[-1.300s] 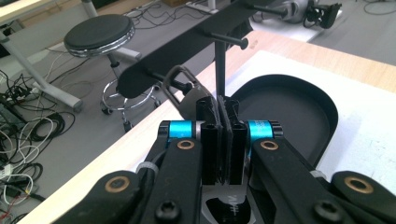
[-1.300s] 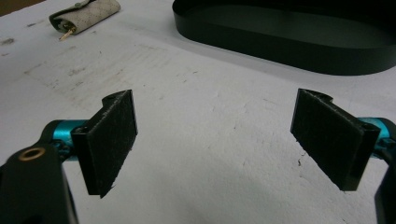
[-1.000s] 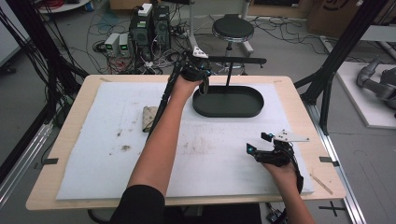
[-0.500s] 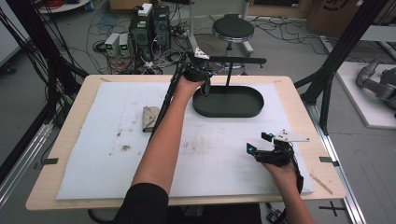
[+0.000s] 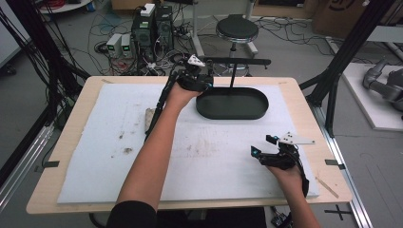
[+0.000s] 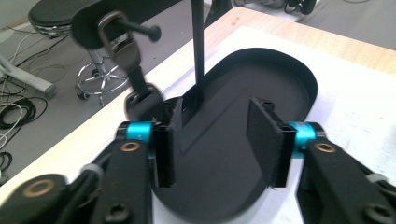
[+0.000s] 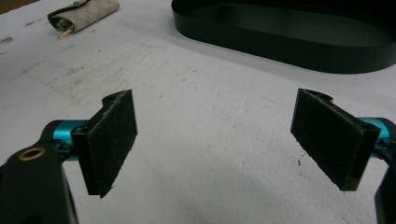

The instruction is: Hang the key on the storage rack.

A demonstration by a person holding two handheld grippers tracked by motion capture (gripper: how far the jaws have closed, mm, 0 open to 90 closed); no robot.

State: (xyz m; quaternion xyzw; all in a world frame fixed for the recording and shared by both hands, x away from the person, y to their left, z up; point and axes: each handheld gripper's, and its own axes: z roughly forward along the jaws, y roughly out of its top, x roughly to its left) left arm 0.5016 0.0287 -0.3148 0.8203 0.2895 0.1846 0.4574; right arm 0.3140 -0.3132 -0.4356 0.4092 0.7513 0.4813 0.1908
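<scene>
A black oval tray (image 5: 233, 105) lies at the far middle of the white mat (image 5: 95, 156). A thin post (image 5: 232, 75) rises from it and carries a horizontal bar (image 5: 240, 61). My left gripper (image 5: 202, 78) is open at the tray's left end, beside the post. In the left gripper view, the open left gripper (image 6: 215, 140) frames the tray (image 6: 280, 79) and post (image 6: 198, 46). A black strap with a metal loop (image 6: 133, 51) hangs from the bar's peg, just beyond the left pad and blurred. My right gripper (image 5: 261, 146) (image 7: 219, 135) rests open on the mat, holding nothing.
A small beige pouch (image 5: 149, 116) (image 7: 84, 18) with a brass tip lies on the mat, left of the left forearm. The mat carries dirt stains. Black frame posts stand at the table's far corners, and cables and equipment lie on the floor beyond.
The left hand has shifted slightly back towards the person at the tray's left end. The right gripper has stayed put.
</scene>
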